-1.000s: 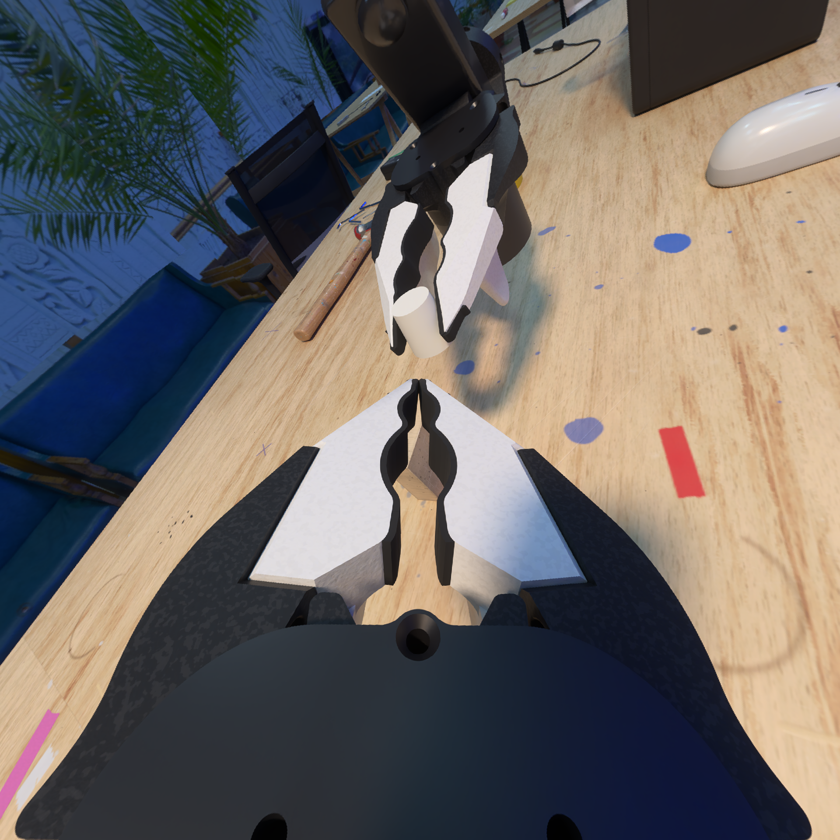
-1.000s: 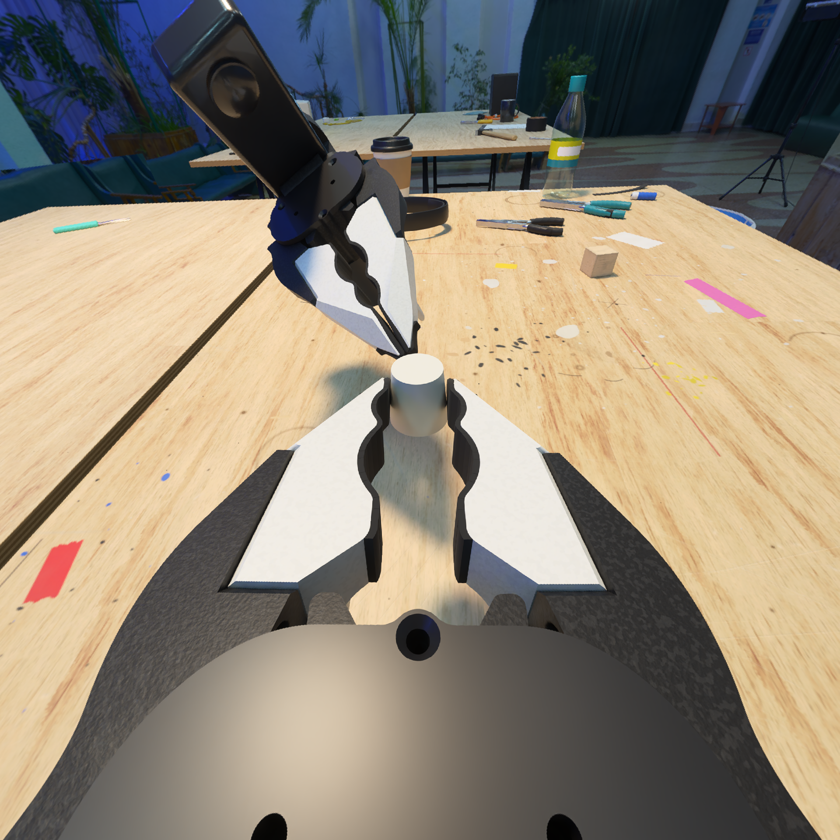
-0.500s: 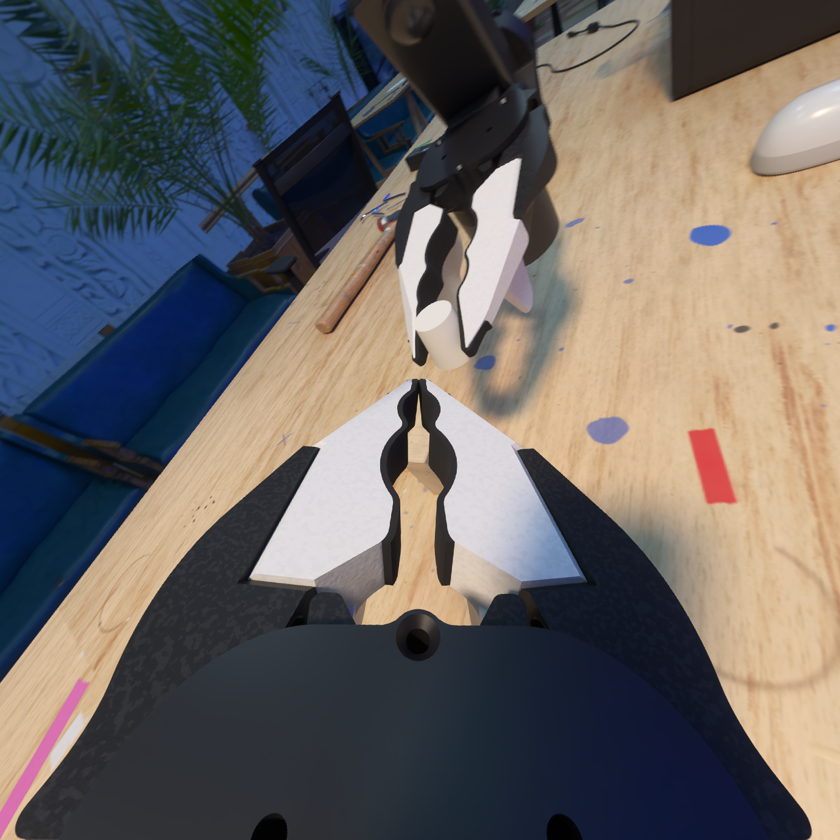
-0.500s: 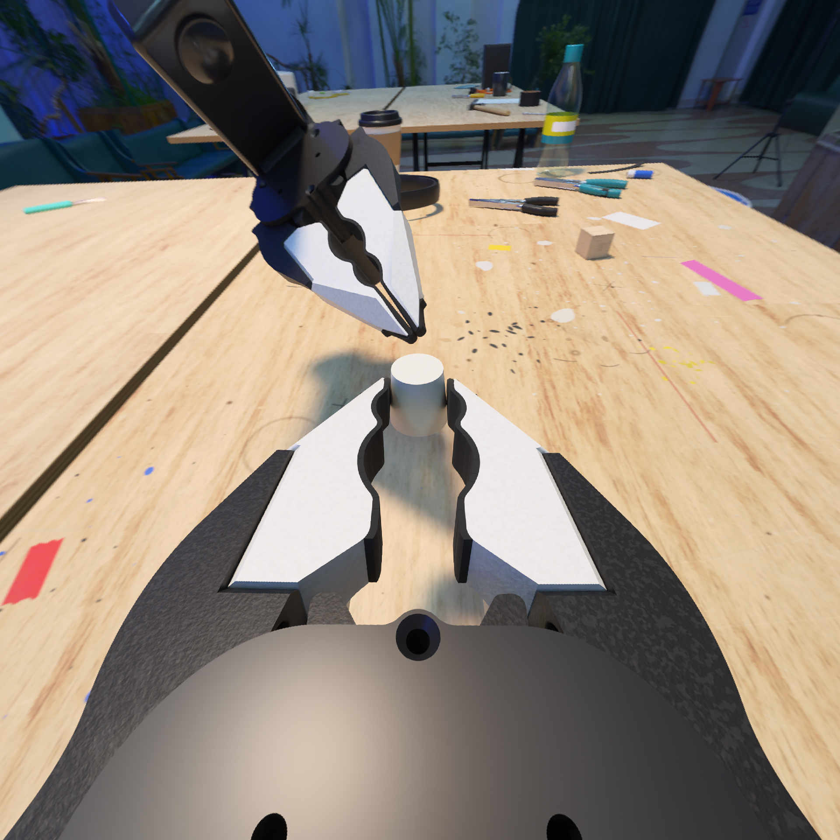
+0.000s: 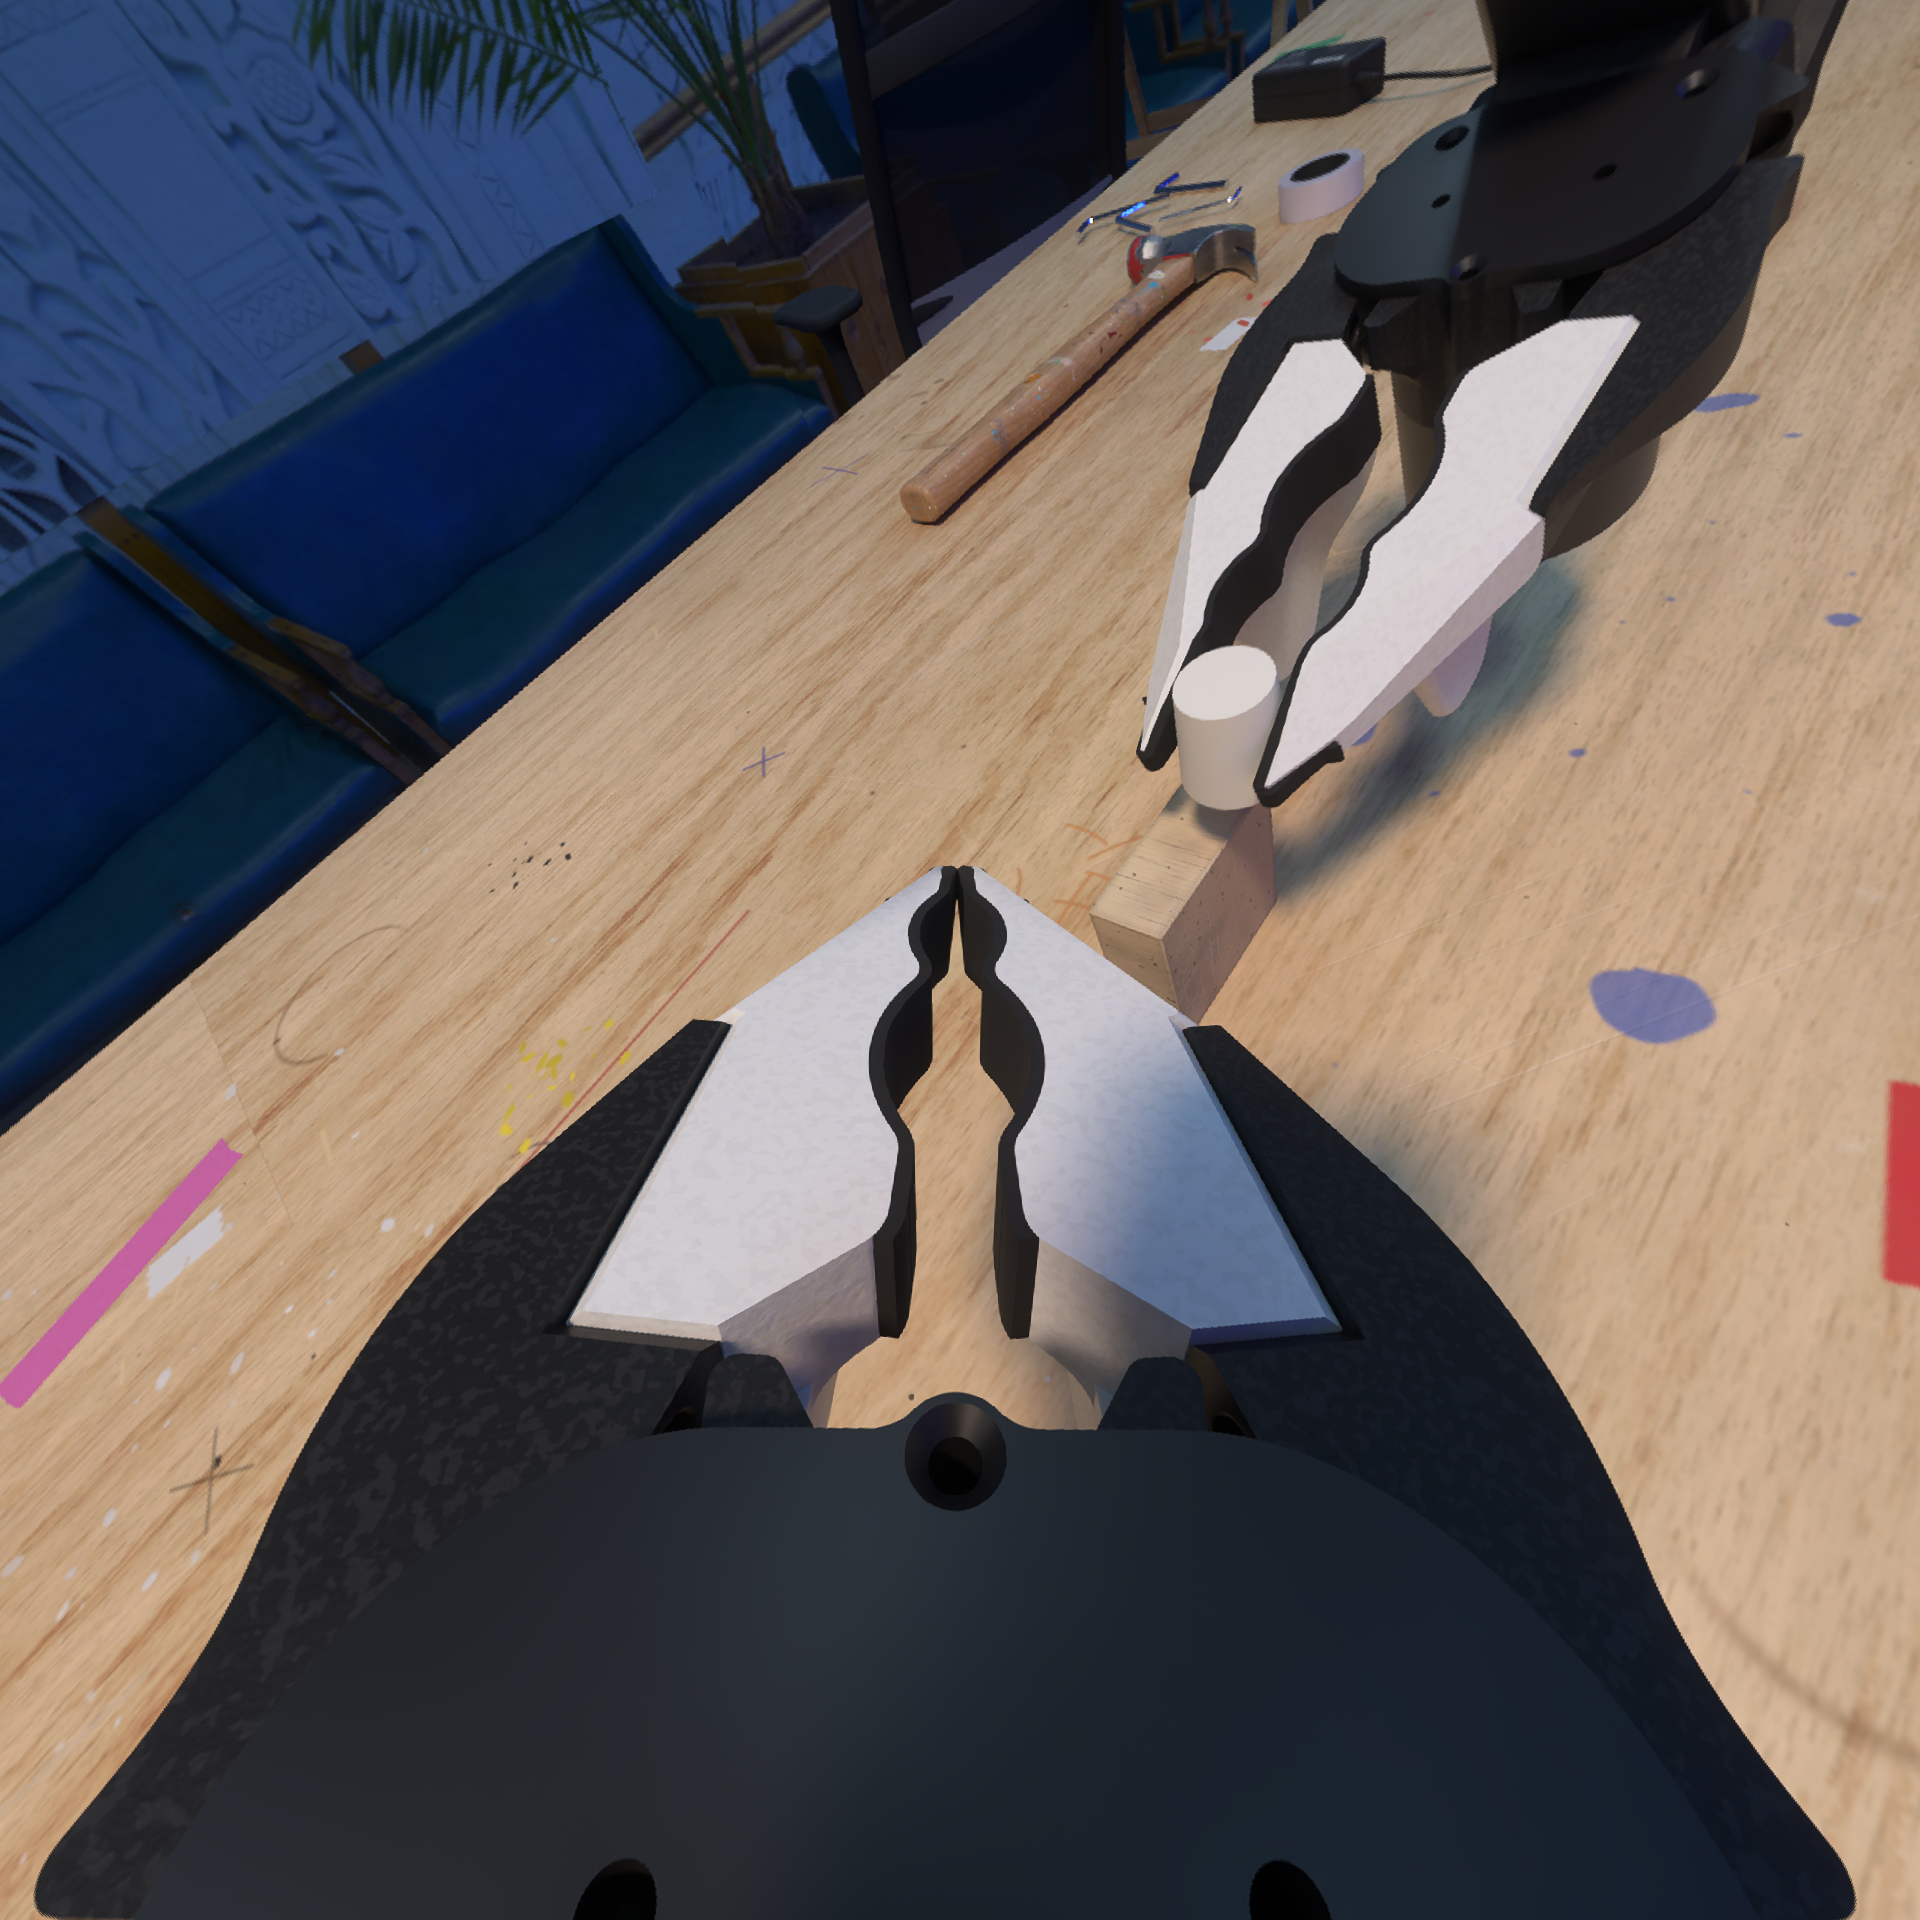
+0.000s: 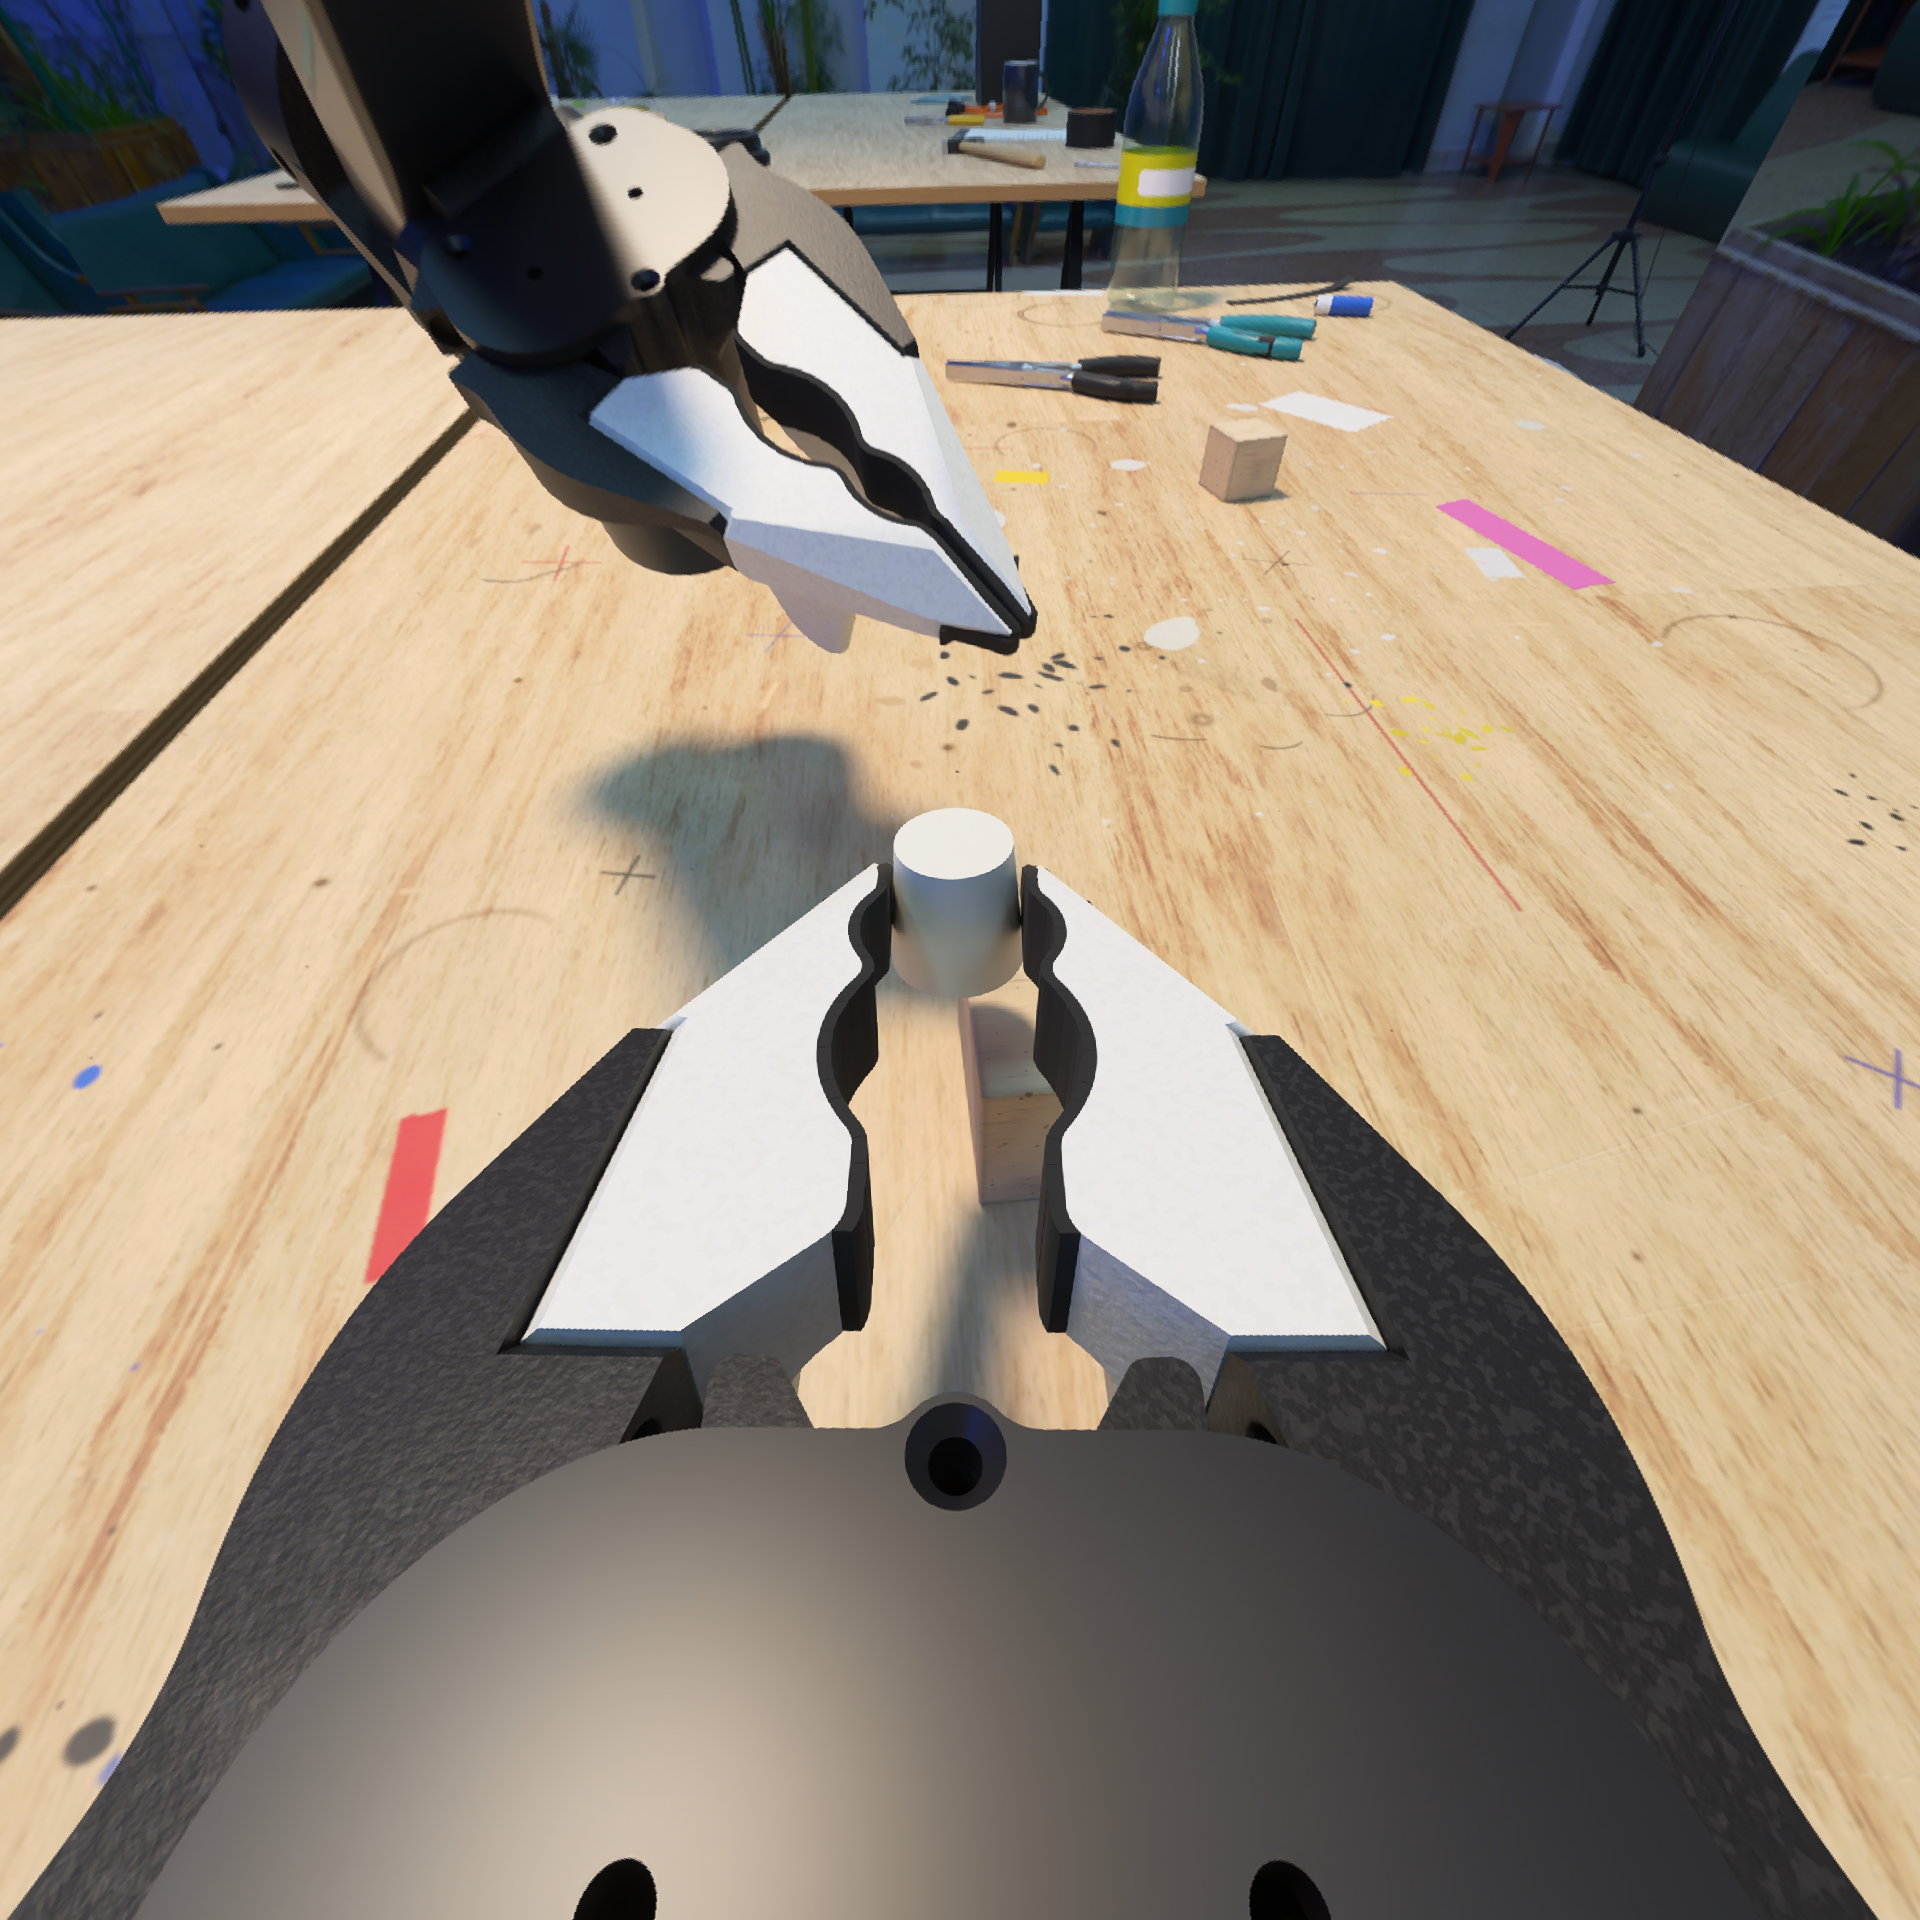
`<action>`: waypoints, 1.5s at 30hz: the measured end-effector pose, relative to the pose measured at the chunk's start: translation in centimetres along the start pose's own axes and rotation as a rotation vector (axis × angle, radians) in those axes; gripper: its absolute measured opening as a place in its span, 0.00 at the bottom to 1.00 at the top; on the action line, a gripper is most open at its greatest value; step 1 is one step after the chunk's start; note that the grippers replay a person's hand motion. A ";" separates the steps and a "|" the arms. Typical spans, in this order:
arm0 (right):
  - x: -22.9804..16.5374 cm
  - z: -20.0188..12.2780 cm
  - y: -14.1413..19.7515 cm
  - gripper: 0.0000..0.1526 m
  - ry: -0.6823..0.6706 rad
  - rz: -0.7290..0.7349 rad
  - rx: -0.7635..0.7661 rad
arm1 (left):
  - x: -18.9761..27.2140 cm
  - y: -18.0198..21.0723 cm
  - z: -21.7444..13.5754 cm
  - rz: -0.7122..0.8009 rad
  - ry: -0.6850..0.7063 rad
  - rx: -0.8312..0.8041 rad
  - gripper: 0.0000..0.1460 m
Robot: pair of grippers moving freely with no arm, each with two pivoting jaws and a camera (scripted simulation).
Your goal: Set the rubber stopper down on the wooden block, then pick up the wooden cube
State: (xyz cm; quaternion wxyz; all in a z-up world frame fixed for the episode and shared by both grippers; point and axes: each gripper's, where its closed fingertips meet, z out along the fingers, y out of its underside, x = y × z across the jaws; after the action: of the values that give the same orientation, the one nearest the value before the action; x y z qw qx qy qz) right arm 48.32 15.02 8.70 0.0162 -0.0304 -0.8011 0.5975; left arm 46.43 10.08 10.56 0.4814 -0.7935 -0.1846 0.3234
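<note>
Gripping the rubber stopper (image 6: 953, 902) between its fingertips, the right tongs (image 6: 954, 914) hang just over the wooden block (image 5: 1184, 906), wide end of the stopper up. From the left wrist view the stopper's base sits right at the block's far top corner; whether it touches cannot be told. The block lies flat on the surface (image 5: 727, 727), partly hidden behind the right fingers in the right wrist view.

Over to the left tongs (image 5: 954, 883): pinched together, tips all but meeting, nothing between them. They hover above the surface just beside the block's near end, pointing toward the right tongs, and throw a dark shadow onto the wood.

And the wooden cube (image 6: 1243, 459)? Well apart, out on the far right of the surface, standing alone. Between it and the stopper lie only paint flecks, black speckles and a thin red line. Near the cube: a pink tape strip (image 6: 1522, 542), a white paper scrap (image 6: 1328, 409), black-handled pliers (image 6: 1070, 376), teal-handled pliers (image 6: 1216, 335) and a clear bottle (image 6: 1155, 166).

On the other side, a hammer (image 5: 1081, 364) lies near the edge, a tape roll (image 5: 1320, 182) beyond it. Red tape (image 6: 407, 1195) marks the near left.
</note>
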 end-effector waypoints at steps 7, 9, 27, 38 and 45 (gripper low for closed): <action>0.9 0.3 0.6 0.16 -0.014 -0.011 -0.018 | 0.1 0.4 0.2 -0.002 0.000 -0.023 0.00; 0.8 0.4 0.5 0.16 -0.035 -0.015 -0.007 | 0.1 0.6 0.3 -0.003 0.002 -0.031 0.00; 0.9 1.2 1.1 0.16 -0.104 -0.047 -0.001 | -0.4 1.3 0.4 -0.042 -0.006 -0.069 0.00; 1.1 1.2 1.6 0.16 -0.097 -0.053 -0.039 | -0.3 1.1 0.4 -0.016 -0.013 -0.068 0.00; 1.1 1.4 1.8 0.16 -0.092 -0.056 -0.054 | -0.2 1.1 0.5 -0.010 -0.009 -0.070 0.00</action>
State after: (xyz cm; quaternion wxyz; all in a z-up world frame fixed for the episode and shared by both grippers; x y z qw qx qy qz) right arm 47.22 14.26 6.55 -0.0048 0.0194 -0.8175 0.5756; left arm 45.94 9.76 9.48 0.4541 -0.8074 -0.2021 0.3179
